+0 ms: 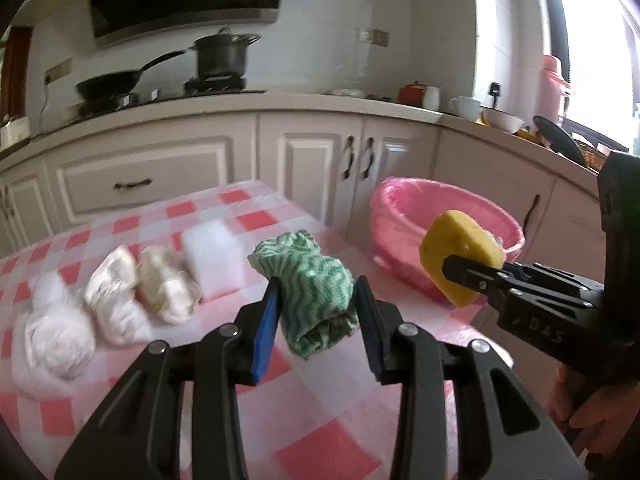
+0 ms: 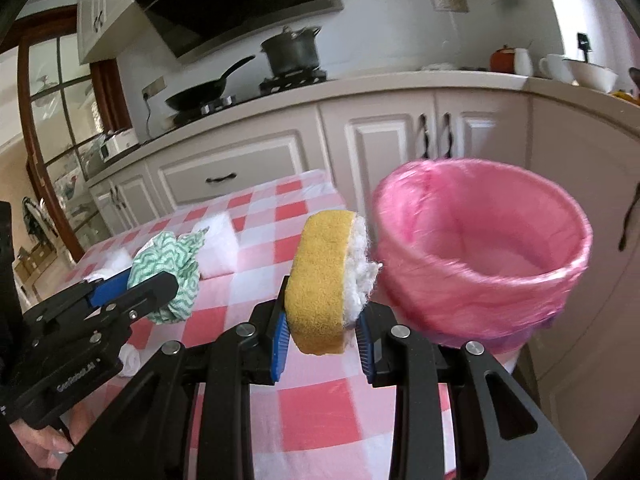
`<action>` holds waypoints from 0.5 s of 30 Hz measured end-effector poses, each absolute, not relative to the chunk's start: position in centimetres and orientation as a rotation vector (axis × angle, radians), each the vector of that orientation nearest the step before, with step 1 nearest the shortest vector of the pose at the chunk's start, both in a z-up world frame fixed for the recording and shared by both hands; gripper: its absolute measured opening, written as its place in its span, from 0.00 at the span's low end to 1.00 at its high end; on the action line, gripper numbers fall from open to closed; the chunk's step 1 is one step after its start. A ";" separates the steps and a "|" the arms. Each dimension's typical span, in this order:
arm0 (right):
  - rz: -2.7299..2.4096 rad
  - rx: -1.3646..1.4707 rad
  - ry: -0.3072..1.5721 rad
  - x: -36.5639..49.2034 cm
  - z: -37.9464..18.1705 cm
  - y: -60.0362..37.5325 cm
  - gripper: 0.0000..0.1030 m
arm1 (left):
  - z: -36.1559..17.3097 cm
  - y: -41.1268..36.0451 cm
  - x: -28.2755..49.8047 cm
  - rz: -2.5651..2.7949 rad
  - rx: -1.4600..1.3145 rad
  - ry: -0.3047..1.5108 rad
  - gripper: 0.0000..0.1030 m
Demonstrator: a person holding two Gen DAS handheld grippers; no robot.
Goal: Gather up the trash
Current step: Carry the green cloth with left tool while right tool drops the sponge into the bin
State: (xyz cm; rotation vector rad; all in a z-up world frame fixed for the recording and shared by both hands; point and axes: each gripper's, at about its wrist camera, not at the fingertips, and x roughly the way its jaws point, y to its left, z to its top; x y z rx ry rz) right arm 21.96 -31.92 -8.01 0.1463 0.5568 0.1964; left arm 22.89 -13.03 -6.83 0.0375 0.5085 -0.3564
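Observation:
My left gripper is shut on a green-and-white zigzag cloth and holds it above the checked table. It also shows in the right wrist view, with the cloth. My right gripper is shut on a yellow sponge with a white fluffy side, held just left of the pink-lined bin. In the left wrist view the right gripper holds the sponge in front of the bin.
Several crumpled white wrappers and tissues and a white block lie in a row on the table's left part. Cream cabinets and a counter with a pan and a pot stand behind.

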 end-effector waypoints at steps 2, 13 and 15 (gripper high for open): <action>0.172 0.149 0.541 21.8 -7.5 -33.0 0.28 | -6.4 -14.5 23.4 -0.389 0.059 0.488 0.36; 0.067 0.116 0.486 23.6 -5.6 -38.8 0.28 | -4.2 -21.6 28.0 -0.545 0.088 0.430 0.36; 0.058 0.105 0.481 24.3 -5.5 -39.7 0.28 | -4.0 -22.8 28.9 -0.582 0.092 0.423 0.36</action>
